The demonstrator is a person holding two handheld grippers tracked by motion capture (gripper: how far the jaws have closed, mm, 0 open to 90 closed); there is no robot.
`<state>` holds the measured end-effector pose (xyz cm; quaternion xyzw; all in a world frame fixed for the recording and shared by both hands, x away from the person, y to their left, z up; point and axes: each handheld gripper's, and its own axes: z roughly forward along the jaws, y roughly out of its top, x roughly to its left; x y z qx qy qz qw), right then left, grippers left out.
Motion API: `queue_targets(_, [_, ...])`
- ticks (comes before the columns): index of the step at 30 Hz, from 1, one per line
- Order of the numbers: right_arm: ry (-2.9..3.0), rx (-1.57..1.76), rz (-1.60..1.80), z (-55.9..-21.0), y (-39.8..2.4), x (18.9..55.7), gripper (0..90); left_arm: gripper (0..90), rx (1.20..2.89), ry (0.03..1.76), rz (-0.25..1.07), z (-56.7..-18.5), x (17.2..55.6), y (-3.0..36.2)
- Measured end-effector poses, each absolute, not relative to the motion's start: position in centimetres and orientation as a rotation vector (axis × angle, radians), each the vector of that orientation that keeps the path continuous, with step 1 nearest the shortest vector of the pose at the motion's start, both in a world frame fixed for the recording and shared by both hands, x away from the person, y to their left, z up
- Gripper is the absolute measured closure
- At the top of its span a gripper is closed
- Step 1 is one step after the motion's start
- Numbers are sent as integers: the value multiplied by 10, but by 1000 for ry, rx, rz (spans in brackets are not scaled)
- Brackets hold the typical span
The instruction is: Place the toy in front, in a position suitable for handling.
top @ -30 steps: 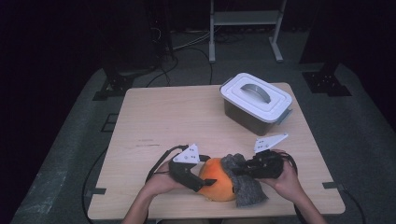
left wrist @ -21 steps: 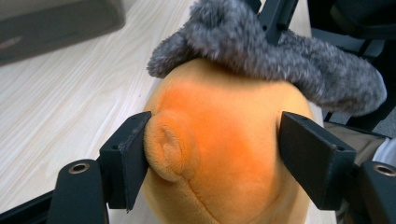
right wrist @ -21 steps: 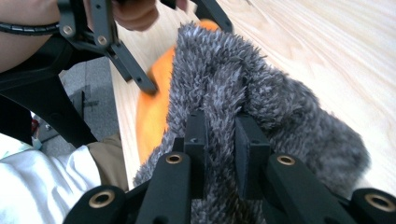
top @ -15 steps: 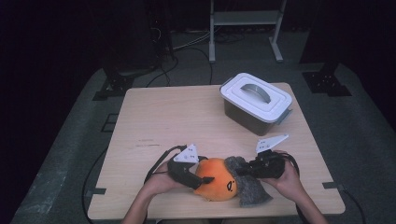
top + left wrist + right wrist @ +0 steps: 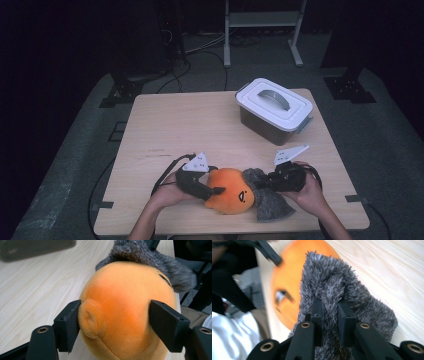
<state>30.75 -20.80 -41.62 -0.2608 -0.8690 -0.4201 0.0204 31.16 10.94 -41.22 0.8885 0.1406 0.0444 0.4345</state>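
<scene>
A light wooden rectangular table [image 5: 200, 130] is seen from above, standing on a grey floor mat [image 5: 75, 165]. On its far right part a white-lidded plastic storage box [image 5: 274, 109] with a grey handle is set, well apart from the work at the near edge.

At the near edge, resting on the table, a round orange plush toy [image 5: 231, 191] with a small black face is found, and a grey fuzzy fabric piece [image 5: 270, 202] is seen touching its right side and partly draped behind it.

The plush toy [image 5: 125, 312] is flanked by the jaws of the left claw [image 5: 212, 192]; in the left gripper view one jaw is pressed against a small orange nub on the toy's side and the other against the opposite flank, so the toy is gripped. These jaws have just been closing around it.

The right claw [image 5: 265, 184] is held nearly closed, and a fold of the grey fabric [image 5: 342, 295] is pinched between its jaws, as the right gripper view shows.

Both claws are carried in a person's hands, entering from the near edge.
</scene>
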Motion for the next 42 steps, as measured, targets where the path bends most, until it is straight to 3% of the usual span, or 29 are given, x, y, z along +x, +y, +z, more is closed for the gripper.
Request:
queue_targets(6, [-2667,-728,-1410,-402,-197,300,765,288,2211,357,108,-414,313,113])
queue_targets(17, [-2722,-791,-1256,-422,-203,305,762,287,2199,394,68,-418,318,124])
queue_targets(23, [-2677,-711,-1399,-400,-197,295,762,284,2208,390,68,-418,319,127])
queue_targets(32, [-2776,-733,-1248,-416,-194,297,759,283,2206,419,64,-420,321,133])
queue_targets(42, [-2745,-678,-1345,-405,-183,291,756,262,2208,384,29,-418,320,136])
